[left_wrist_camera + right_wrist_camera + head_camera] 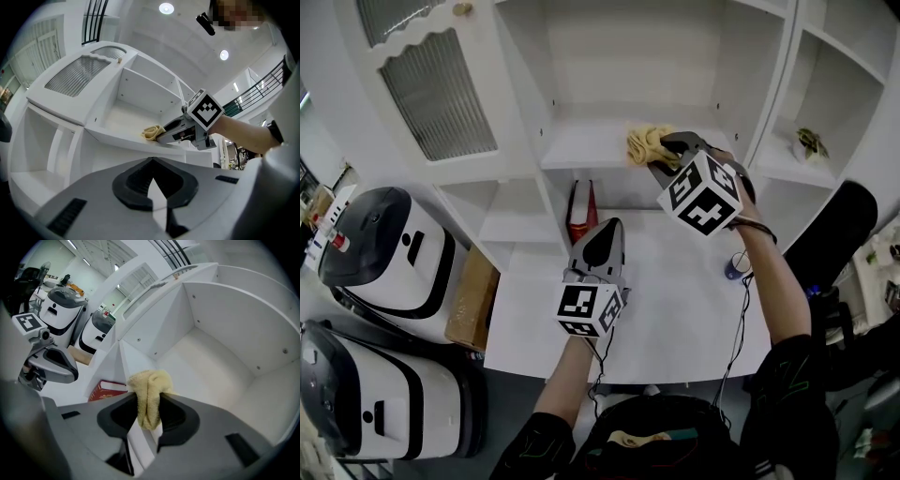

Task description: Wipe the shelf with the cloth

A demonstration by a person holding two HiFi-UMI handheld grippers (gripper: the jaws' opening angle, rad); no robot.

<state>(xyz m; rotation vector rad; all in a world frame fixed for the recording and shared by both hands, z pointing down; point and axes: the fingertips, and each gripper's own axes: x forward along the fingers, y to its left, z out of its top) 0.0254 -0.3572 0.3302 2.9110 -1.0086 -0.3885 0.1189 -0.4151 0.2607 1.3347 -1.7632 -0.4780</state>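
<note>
Left gripper: nearest to me, held low over the white bench; in its own view I read the jaws as closed tip to tip with nothing between them
Left gripper heading: it points toward the cabinet, its tip just in front of the red book
Right gripper: raised to the shelf, well apart from the left one; in its own view I see both jaws pressed onto a fold of the cloth
Cloth: yellow and bunched, sitting at the front right of the shelf, close to the front edge; the left gripper view shows it resting on the shelf board right at the right gripper's tip
Shelf: white, its open compartment bare behind the cloth
Red book: standing in the opening under the shelf, at its left side
Cabinet door: ribbed glass, swung open at the upper left
Small plant: in the side compartment to the right
Floor at left: two white and black machines, with a cardboard box between them and the bench
</note>
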